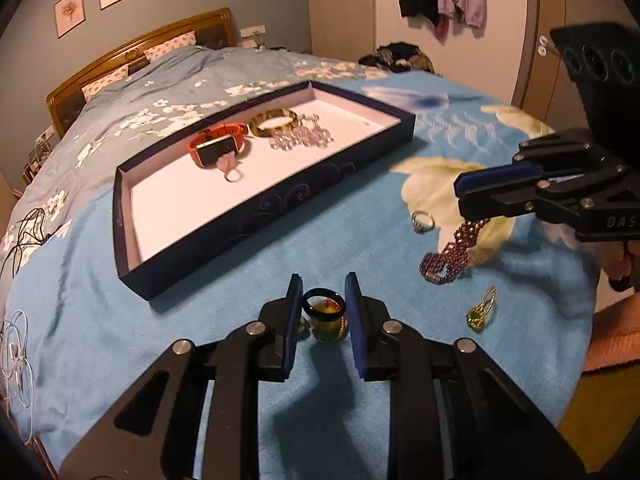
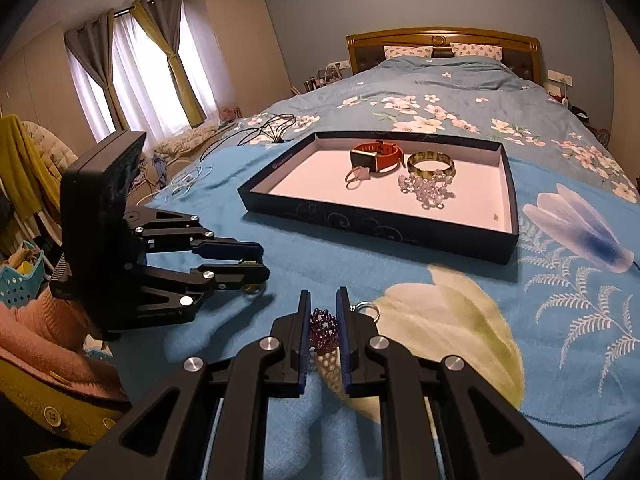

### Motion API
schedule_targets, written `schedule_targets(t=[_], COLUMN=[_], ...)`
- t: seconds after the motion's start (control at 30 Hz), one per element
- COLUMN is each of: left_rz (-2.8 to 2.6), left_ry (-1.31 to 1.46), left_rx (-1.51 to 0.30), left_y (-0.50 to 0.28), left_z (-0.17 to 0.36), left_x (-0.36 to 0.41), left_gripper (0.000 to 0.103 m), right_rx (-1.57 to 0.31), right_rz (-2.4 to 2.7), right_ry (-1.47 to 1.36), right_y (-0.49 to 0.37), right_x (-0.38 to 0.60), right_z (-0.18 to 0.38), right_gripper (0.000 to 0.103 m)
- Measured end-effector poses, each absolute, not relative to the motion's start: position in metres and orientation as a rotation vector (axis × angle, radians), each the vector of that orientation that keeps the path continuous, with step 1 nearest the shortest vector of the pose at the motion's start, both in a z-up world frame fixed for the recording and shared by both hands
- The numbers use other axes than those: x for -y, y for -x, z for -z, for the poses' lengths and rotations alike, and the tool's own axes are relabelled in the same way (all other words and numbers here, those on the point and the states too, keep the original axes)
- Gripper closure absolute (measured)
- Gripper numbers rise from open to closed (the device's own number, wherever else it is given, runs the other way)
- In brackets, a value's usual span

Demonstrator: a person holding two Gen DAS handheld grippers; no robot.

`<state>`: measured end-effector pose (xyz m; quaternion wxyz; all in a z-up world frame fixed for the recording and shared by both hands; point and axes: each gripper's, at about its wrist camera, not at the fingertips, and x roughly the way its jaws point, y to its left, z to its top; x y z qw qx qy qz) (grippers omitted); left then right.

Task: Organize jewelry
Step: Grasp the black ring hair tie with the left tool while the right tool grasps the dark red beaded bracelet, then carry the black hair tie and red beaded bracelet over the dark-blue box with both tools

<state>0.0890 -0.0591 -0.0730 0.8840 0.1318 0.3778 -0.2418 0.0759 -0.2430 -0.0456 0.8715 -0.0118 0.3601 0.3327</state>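
Note:
My left gripper (image 1: 323,286) is low over the blue blanket, shut on a dark ring (image 1: 323,303), which stands over small amber and green pieces. From the right wrist view the left gripper (image 2: 260,261) shows its jaws nearly together. My right gripper (image 2: 324,295) is shut on a purple beaded bracelet (image 2: 323,330); in the left wrist view the bracelet (image 1: 452,252) trails from that gripper (image 1: 460,193) down onto the bed. Beyond both lies a dark blue tray (image 1: 256,216) (image 2: 360,222) holding an orange watch (image 1: 218,145), a bangle (image 1: 274,122) and a crystal bracelet (image 1: 302,136).
A silver ring (image 1: 423,221) and a green-gold trinket (image 1: 482,312) lie loose on the blanket near the purple bracelet. Cables (image 1: 18,344) lie along the bed's left side. A person's pink sleeve (image 2: 36,328) is behind the left gripper. The bed's edge is close on the right.

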Motion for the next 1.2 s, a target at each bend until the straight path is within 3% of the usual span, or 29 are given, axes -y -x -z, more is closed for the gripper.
schedule_targets(t=[1.2], left_rz=[0.418], left_ry=[-0.051], left_rx=[-0.659], left_y=[-0.120], left_z=[0.024], left_x=[0.032], left_gripper=[0.081], right_rx=[-0.587], right_rz=[-0.664], right_ry=[-0.008], right_y=[-0.126], right_x=[0.249], right_z=[-0.020], right_gripper=[0.092])
